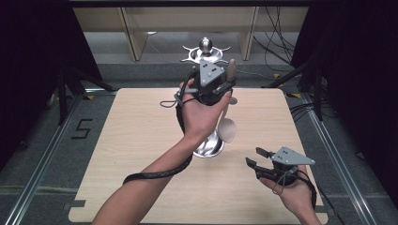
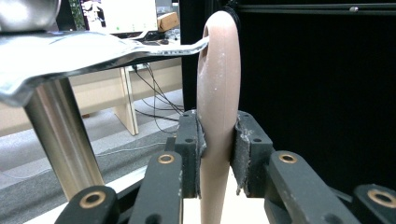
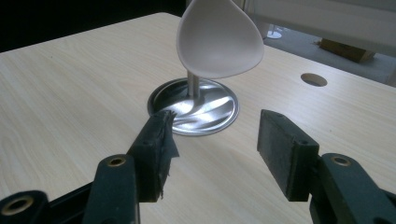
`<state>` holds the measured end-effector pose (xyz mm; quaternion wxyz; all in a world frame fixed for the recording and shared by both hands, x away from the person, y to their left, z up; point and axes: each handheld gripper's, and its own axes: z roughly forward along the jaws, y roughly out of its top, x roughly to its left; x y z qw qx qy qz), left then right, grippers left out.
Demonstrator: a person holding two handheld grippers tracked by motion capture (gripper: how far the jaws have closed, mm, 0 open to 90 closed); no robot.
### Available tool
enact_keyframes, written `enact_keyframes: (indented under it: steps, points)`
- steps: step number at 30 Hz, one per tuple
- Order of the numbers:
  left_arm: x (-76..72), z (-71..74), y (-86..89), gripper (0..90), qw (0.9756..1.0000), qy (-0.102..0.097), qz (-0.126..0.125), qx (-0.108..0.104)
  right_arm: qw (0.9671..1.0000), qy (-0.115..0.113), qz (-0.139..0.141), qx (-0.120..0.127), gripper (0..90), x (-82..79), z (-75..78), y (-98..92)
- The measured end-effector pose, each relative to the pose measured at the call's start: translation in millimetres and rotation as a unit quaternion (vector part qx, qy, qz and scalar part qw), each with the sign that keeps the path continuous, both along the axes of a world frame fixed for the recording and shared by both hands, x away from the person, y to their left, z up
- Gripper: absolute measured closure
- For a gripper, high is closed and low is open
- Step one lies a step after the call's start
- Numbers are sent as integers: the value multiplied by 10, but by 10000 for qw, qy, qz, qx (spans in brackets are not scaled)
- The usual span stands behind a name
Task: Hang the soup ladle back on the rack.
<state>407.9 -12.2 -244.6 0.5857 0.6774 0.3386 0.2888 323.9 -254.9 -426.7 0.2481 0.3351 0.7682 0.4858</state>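
Observation:
A pale beige spoon (image 1: pixel 228 129) hangs upright with its bowl down beside a metal stand (image 1: pixel 209 148). My left gripper (image 1: pixel 229 80) is shut on the spoon's handle (image 2: pixel 218 70) high over the table's far half. The pads (image 2: pixel 243 140) press both sides of the handle. One arm of the stand's top (image 2: pixel 93 46) reaches the handle's upper end, next to the pole (image 2: pixel 60 135). My right gripper (image 1: pixel 257 157) stands open low at the table's near right, apart from everything. Beyond its jaws (image 3: pixel 215 144) are the spoon's bowl (image 3: pixel 219 39) and the stand's round base (image 3: pixel 210 112).
The light wooden table (image 1: pixel 141 140) has a round hole (image 3: pixel 314 79) near one edge. Black curtains flank both sides. Wooden furniture legs and cables lie on the floor beyond the far edge. A cable trails along the left forearm.

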Motion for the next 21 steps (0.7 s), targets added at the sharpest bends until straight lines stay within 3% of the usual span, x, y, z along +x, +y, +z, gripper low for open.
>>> enact_keyframes:
  steps: [1, 3, 4, 9, 10, 11, 12, 16, 17, 19, 21]
  points:
    - [0, 0, 0, 731, 10000, 10, 7, -10, 9998, 133, -85, 93, 459, -23, -3, 14]
    - [-9, -4, -2, 731, 9999, 89, 33, -56, 9999, 68, -103, 121, 459, -16, -14, 20]
    - [1, -1, 3, 731, 10000, 14, 27, -20, 9999, 128, -70, 63, 458, -19, -6, 10]
    - [8, -7, 10, 731, 10000, 7, 47, -23, 9998, 164, -47, 57, 458, -17, -7, 10]
    - [-1, -12, 9, 731, 9999, 94, 67, -53, 9998, 172, -59, 58, 458, -19, -7, 11]
    - [12, -9, 18, 731, 10000, 7, 61, -10, 9998, 179, -59, 60, 458, -19, -9, 12]
    - [3, -14, 15, 731, 9999, 88, 69, -65, 9998, 148, -75, 67, 457, -17, -16, 15]
    - [21, -18, 34, 731, 10000, 13, 87, -28, 9998, 172, -56, 59, 458, -13, -24, 15]
    - [12, -23, 30, 730, 9999, 98, 97, -73, 9998, 117, -83, 113, 457, -9, -34, 25]
    - [26, -21, 40, 731, 9999, 14, 97, -31, 9999, 10, -72, 75, 457, 5, -36, 20]
    - [18, -25, 37, 730, 9999, 99, 124, -62, 9999, 48, -84, 105, 457, -1, -38, 25]
